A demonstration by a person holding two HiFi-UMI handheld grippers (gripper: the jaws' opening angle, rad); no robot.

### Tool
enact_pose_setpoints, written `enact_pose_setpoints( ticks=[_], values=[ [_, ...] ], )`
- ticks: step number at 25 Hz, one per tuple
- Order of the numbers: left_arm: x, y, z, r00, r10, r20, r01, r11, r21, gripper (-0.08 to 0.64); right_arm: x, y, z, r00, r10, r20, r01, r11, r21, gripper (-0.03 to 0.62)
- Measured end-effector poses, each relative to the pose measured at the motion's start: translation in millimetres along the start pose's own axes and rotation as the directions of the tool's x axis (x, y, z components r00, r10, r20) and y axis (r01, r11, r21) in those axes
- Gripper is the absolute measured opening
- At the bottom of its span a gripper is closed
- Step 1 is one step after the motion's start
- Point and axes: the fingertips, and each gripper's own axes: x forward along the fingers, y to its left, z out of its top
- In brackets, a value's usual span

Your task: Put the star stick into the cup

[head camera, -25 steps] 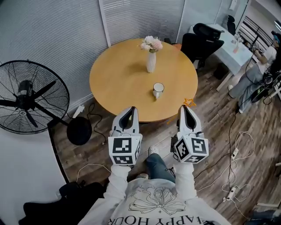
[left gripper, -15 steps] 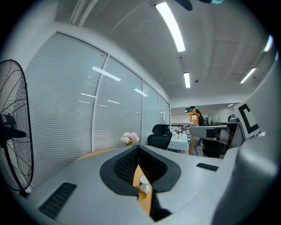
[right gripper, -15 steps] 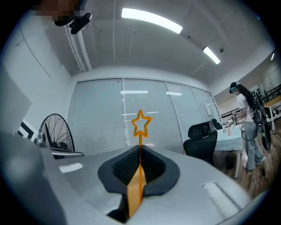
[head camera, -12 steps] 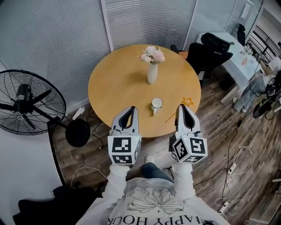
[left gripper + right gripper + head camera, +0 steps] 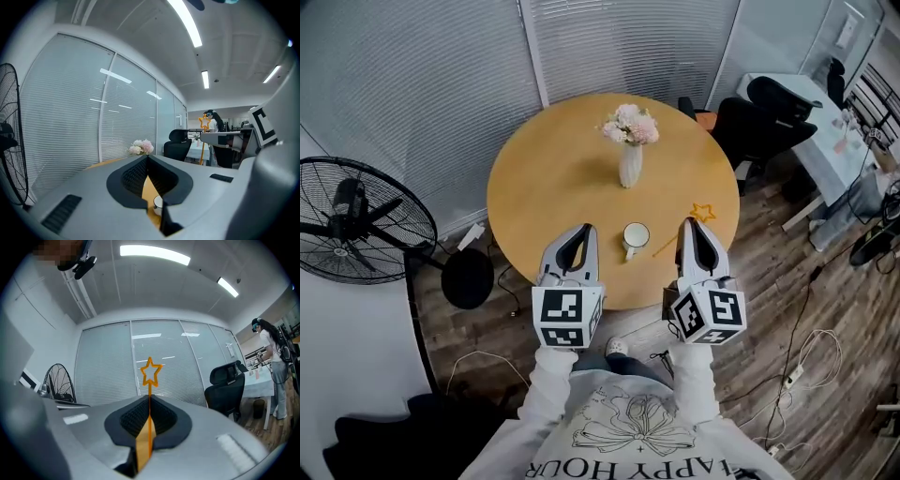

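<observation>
A white cup stands on the round wooden table, near its front edge. My right gripper is shut on the orange star stick. The star pokes out beyond the jaws, to the right of the cup. In the right gripper view the stick stands upright between the closed jaws, and the star tops my right gripper. My left gripper is shut and holds nothing, to the left of the cup. Below my left gripper the cup shows through a gap.
A white vase of pink flowers stands mid-table behind the cup. A black standing fan is at the left. Black office chairs and a white desk are at the right. Cables lie on the wooden floor.
The table has come closer. Both grippers now reach over its front edge, and the star has gone from beside the table to above it. The grip is unchanged.
</observation>
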Motion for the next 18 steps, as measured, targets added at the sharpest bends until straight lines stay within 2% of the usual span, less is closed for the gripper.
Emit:
enact_pose_setpoints(
  ticks=[12,18],
  values=[
    [41.7,14.5,-19.6,0.998,0.009,-0.061,-0.01,1.0,-0.007,0.006,46.3,-15.8,-25.3,0.999,0.014,-0.033,-0.013,0.999,0.036,0.014],
    [72.4,28.4,-27.5,0.995,-0.021,-0.095,0.019,1.0,-0.021,0.006,73.3,-18.2,-35.7,0.999,-0.002,-0.048,0.004,0.999,0.041,0.013]
  ],
)
